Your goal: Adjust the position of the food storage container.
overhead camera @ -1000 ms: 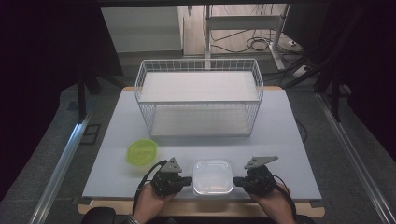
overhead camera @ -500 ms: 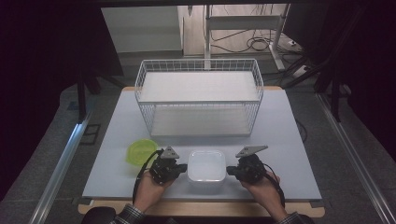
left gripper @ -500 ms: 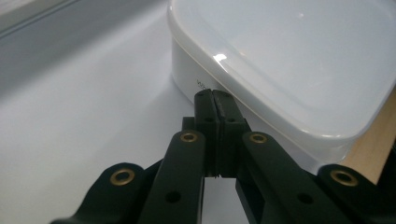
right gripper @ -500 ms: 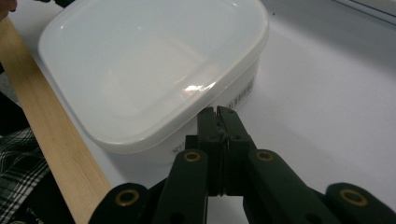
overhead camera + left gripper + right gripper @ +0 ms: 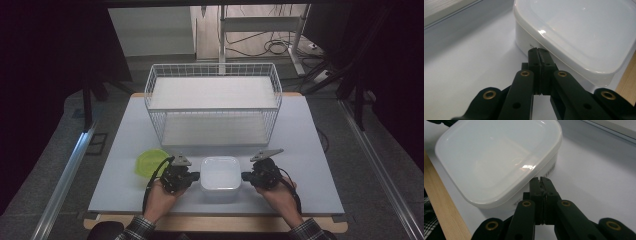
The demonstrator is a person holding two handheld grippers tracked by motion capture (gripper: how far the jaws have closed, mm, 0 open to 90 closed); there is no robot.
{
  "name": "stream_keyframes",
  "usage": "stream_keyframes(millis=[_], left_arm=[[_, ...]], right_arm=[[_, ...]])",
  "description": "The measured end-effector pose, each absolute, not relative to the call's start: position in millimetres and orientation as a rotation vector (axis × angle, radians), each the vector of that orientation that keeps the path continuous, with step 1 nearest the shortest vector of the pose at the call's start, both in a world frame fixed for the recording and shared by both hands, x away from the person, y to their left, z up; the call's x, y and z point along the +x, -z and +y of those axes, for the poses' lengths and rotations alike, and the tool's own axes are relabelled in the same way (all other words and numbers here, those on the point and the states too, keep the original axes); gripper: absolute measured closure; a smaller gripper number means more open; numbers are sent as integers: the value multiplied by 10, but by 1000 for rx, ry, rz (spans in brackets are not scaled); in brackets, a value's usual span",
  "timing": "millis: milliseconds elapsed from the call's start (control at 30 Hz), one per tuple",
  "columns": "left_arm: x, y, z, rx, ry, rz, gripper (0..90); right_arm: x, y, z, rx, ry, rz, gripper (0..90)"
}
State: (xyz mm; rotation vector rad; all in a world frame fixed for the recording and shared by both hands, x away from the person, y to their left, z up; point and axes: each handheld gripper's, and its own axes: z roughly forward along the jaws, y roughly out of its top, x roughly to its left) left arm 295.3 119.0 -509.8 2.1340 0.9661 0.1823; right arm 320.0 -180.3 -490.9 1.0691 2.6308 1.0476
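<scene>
White tabletop point(image 5: 310, 150) carries the lidded white container point(image 5: 220, 173) forward from its near edge toward the wire basket point(image 5: 212, 107); left gripper point(image 5: 196, 176) and right gripper point(image 5: 245, 176), both clenched empty, press its sides; likely sliding it basketward.

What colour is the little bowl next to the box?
Bright yellow-green; the bowl shows best in the high view.

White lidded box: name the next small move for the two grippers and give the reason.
Probably keep sliding the white lidded box forward toward the wire basket: the left gripper and right gripper, both shut, press its opposite sides, and bare table lies ahead of it.
</scene>
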Motion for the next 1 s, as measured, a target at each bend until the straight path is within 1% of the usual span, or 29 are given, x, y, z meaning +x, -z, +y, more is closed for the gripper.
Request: stream_keyframes(millis=[100,167,200,233,267,333,367,400,433,467,500,533,567,600,633,700,733,767,800,833,1000], left_arm=[[2938,5074,1222,2117,-206,970,886],[2932,5062,1244,2107,-204,972,858],[2908,5037,1279,2098,-222,980,836],[2908,5037,1279,2098,-222,980,818],[2875,5010,1316,2089,-239,984,788],[2837,4986,1347,2078,-268,986,724],[2837,4986,1347,2078,-268,986,693],[2793,4967,1376,2068,-290,979,646],[2771,4962,1391,2060,-295,970,605],[2771,4962,1391,2060,-295,970,559],[2730,4956,1423,2044,-299,947,511],[2712,4954,1437,2039,-304,938,475],[2712,4954,1437,2039,-304,938,442],[2687,4955,1464,2027,-297,931,397],[2676,4957,1474,2018,-291,929,365],[2664,4964,1489,2005,-282,928,270],[2664,4964,1489,2005,-282,928,240],[2647,4969,1502,2003,-275,923,207],[2647,4969,1502,2003,-275,923,171],[2637,4973,1501,2009,-272,921,115],[2586,4995,1471,2035,-292,881,70]], right_arm=[[3178,4896,-1813,1049,-1035,2617,827],[3165,4889,-1824,1047,-1033,2611,810],[3139,4875,-1867,1028,-1044,2598,764],[3139,4875,-1867,1028,-1044,2598,764],[3122,4867,-1915,1032,-1047,2584,727],[3106,4860,-1971,1034,-1068,2572,694],[3106,4860,-1971,1034,-1068,2572,694],[3094,4849,-2021,1038,-1093,2559,646],[3087,4841,-2040,1040,-1100,2554,624],[3087,4841,-2040,1040,-1100,2554,624],[3069,4826,-2061,1030,-1120,2540,567],[3064,4822,-2065,1024,-1125,2537,546],[3064,4822,-2065,1024,-1125,2537,546],[3045,4809,-2065,1017,-1130,2533,503],[3033,4805,-2061,1008,-1137,2531,485],[3003,4793,-2050,989,-1140,2530,440],[3003,4793,-2050,989,-1140,2530,440],[2979,4790,-2039,976,-1145,2530,392],[2969,4792,-2034,974,-1153,2530,372],[2959,4794,-2032,967,-1155,2533,353],[2935,4807,-2044,957,-1162,2539,273]])
